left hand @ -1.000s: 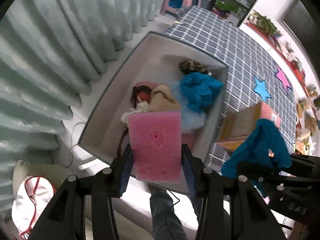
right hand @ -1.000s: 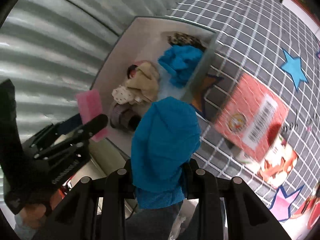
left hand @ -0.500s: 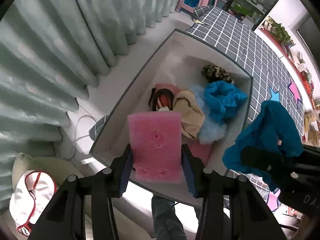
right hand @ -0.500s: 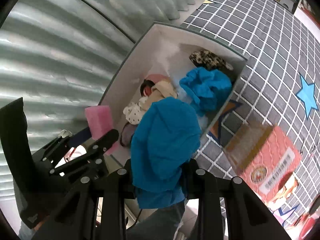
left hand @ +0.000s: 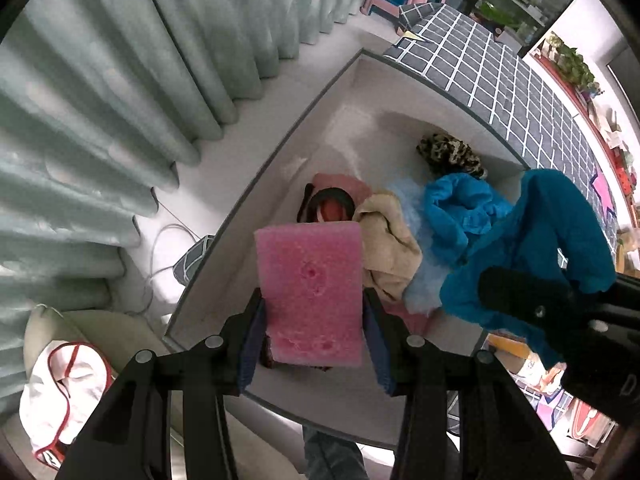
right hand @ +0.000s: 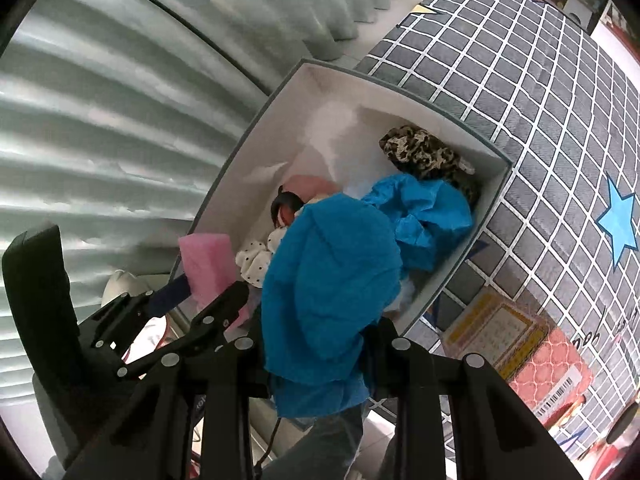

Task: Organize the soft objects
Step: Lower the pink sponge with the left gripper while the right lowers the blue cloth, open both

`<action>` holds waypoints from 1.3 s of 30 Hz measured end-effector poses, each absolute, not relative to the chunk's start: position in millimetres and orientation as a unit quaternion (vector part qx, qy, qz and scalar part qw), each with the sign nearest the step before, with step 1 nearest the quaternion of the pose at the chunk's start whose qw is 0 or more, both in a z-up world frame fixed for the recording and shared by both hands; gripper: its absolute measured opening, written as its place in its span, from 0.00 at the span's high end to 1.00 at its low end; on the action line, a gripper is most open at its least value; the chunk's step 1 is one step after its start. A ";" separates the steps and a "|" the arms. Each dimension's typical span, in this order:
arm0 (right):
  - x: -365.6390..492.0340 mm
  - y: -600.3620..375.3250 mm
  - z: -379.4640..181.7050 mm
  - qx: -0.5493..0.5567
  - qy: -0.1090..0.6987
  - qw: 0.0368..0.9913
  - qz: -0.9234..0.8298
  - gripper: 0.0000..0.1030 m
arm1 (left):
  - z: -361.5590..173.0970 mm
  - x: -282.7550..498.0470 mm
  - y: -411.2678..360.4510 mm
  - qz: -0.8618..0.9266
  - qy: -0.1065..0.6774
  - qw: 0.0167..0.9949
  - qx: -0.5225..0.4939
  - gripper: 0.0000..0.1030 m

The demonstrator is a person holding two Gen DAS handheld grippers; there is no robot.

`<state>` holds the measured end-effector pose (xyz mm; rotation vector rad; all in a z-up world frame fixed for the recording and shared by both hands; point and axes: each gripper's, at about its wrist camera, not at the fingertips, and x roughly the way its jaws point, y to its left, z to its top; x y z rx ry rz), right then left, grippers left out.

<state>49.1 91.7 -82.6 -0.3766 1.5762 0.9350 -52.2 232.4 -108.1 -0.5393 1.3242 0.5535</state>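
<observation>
My left gripper is shut on a pink sponge and points straight down over the near end of an open white box. The same sponge shows at the left of the right wrist view. My right gripper is shut on a bunched blue cloth, hanging over the box's near right side. That cloth hangs at the right of the left wrist view. Inside the box lie another blue cloth, a beige cloth, a leopard-print piece and a pink item.
The box sits on the floor between pale green curtains and a grey checked mat with a blue star. A red and yellow carton lies on the mat by the box. A white bag with red trim lies lower left.
Both grippers moved across toward the box and a little lower with their loads. The box now looks larger and sits more directly beneath them; the carton slid toward the right edge.
</observation>
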 end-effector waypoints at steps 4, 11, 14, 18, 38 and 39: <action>50.1 93.6 -86.1 -0.166 0.681 0.590 0.400 0.69 | -112.1 -50.9 231.8 0.250 0.604 0.716 -0.245 0.51; 50.9 98.7 -90.4 -0.170 0.682 0.587 0.401 0.69 | -114.6 -47.6 231.6 0.250 0.607 0.713 -0.245 0.51; 50.2 99.5 -91.4 -0.171 0.682 0.587 0.401 0.69 | -115.6 -46.7 231.3 0.252 0.608 0.712 -0.245 0.51; 49.4 100.2 -93.3 -0.174 0.683 0.587 0.399 0.69 | -118.2 -46.2 231.7 0.253 0.611 0.709 -0.245 0.51; 50.9 102.1 -98.1 -0.180 0.685 0.587 0.393 0.69 | -130.1 -44.6 231.6 0.254 0.619 0.700 -0.249 0.51; 50.7 102.3 -98.1 -0.181 0.685 0.587 0.393 0.69 | -130.4 -44.6 231.3 0.255 0.619 0.700 -0.248 0.51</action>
